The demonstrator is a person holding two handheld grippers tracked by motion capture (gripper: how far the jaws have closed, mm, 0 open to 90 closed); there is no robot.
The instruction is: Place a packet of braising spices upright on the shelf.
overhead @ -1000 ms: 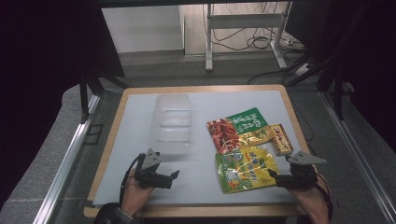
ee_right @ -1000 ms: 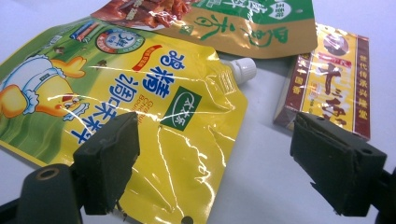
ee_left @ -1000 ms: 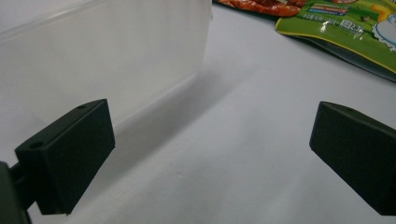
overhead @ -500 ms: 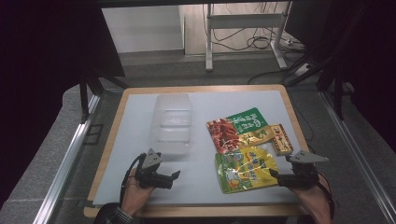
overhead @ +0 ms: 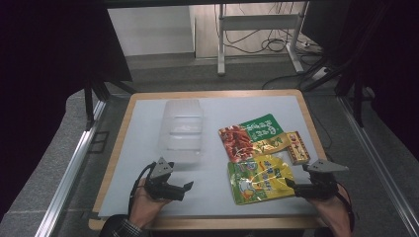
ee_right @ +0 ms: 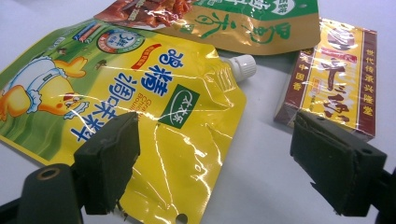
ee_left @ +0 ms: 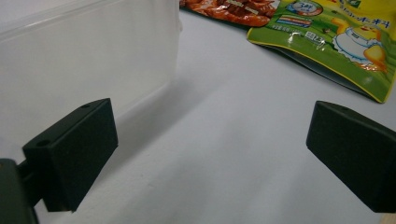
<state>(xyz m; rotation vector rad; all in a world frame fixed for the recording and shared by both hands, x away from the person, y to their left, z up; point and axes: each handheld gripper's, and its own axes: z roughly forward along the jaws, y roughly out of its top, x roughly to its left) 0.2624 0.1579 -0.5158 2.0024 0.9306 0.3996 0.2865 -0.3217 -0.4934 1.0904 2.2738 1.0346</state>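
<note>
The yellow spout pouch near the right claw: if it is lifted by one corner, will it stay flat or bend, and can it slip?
The yellow spout pouch will probably sag, since its film is creased and crumpled near the white cap. Its glossy, reflecting surface suggests it may slip between the pads. It lies flat, so rolling seems unlikely.

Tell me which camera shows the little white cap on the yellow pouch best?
The right gripper view: the white cap sits close and sharp at the yellow spouted pouch corner. In the high view it is tiny; the left gripper view catches part of the pouch.
</note>
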